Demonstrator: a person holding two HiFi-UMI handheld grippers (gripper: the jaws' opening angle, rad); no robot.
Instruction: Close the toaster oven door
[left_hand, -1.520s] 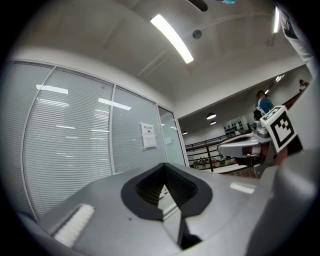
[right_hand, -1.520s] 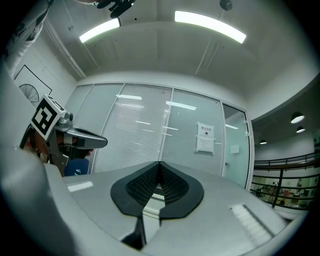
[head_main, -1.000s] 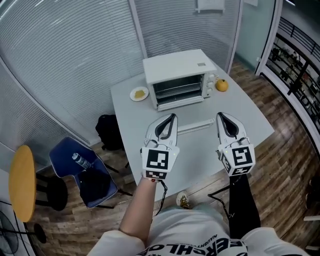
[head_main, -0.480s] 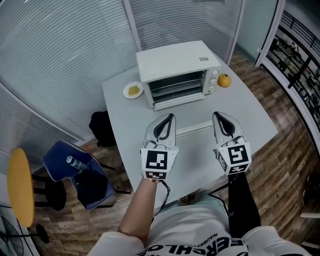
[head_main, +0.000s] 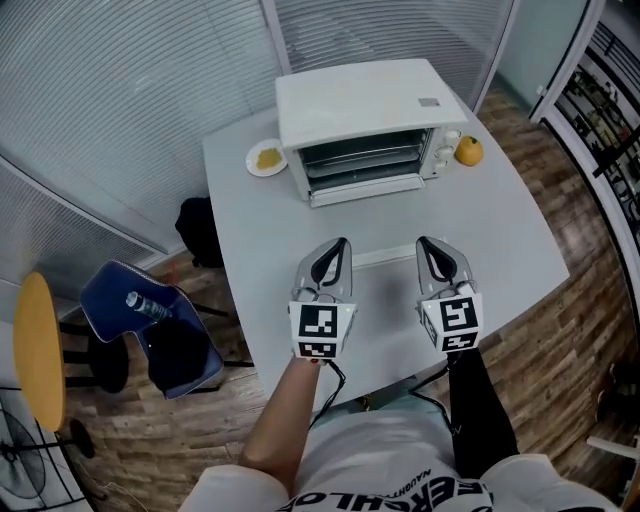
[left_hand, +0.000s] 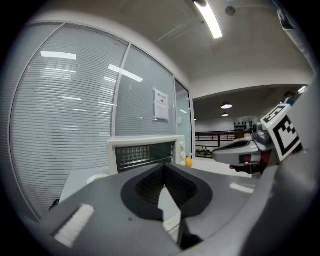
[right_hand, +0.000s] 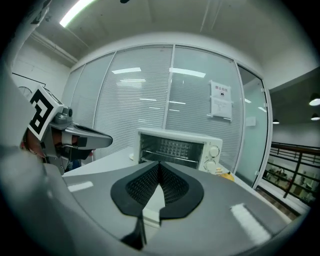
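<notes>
- Nearest to us, our two hand-held grippers hover over the front part of the pale grey square table (head_main: 500, 235), each with its marker cube facing up.
- The left gripper (head_main: 341, 243) has its black ribbed jaws drawn together at the tips, with nothing between them.
- The right gripper (head_main: 424, 243) is likewise pinched closed and empty, just beside the left one and level with it.
- A slim white bar (head_main: 384, 257) lies flat on the table between the two gripper tips.
- Further back stands the white box-shaped toaster oven (head_main: 360, 105); its door (head_main: 366, 190) hangs down open and the wire rack inside shows.
- A small white plate with yellow food (head_main: 266, 158) sits to the left of the oven, and a round orange fruit (head_main: 468, 151) to its right.
</notes>
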